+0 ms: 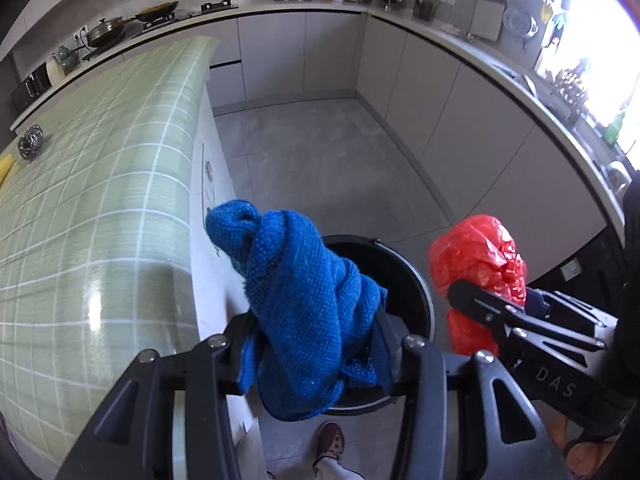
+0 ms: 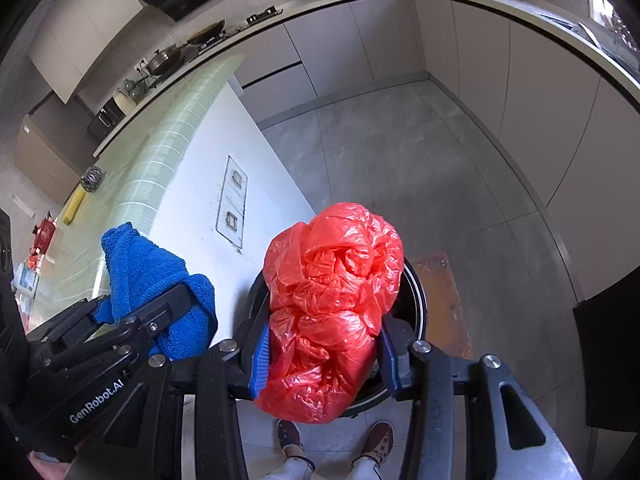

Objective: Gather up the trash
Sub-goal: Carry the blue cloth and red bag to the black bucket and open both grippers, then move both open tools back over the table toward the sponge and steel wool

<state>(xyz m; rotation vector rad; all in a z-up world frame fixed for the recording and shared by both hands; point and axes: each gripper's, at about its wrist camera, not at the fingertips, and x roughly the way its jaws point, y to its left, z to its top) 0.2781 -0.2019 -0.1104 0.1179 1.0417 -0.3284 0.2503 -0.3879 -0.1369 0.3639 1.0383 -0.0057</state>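
Note:
A crumpled blue knitted cloth (image 1: 304, 292) hangs from my left gripper (image 1: 316, 340), whose blue pads press on it from both sides, right over the mouth of a round black bin (image 1: 418, 280) on the floor. Beside it my right gripper (image 2: 324, 344) is shut on a scrunched red plastic bag (image 2: 336, 280), which hangs above the same bin (image 2: 418, 300). The bag hides most of the bin's opening. Each view shows the other hand's load: the red bag (image 1: 480, 256) to the right, the blue cloth (image 2: 148, 272) and left gripper (image 2: 160, 308) to the left.
A green-tiled counter (image 1: 100, 200) with a white side panel stands just left of the bin, with a steel scourer (image 1: 31, 142) on it. A person's shoes (image 2: 376, 440) are at the bin's near side. A brown mat (image 2: 440, 300) lies behind the bin, cabinets ring the grey floor.

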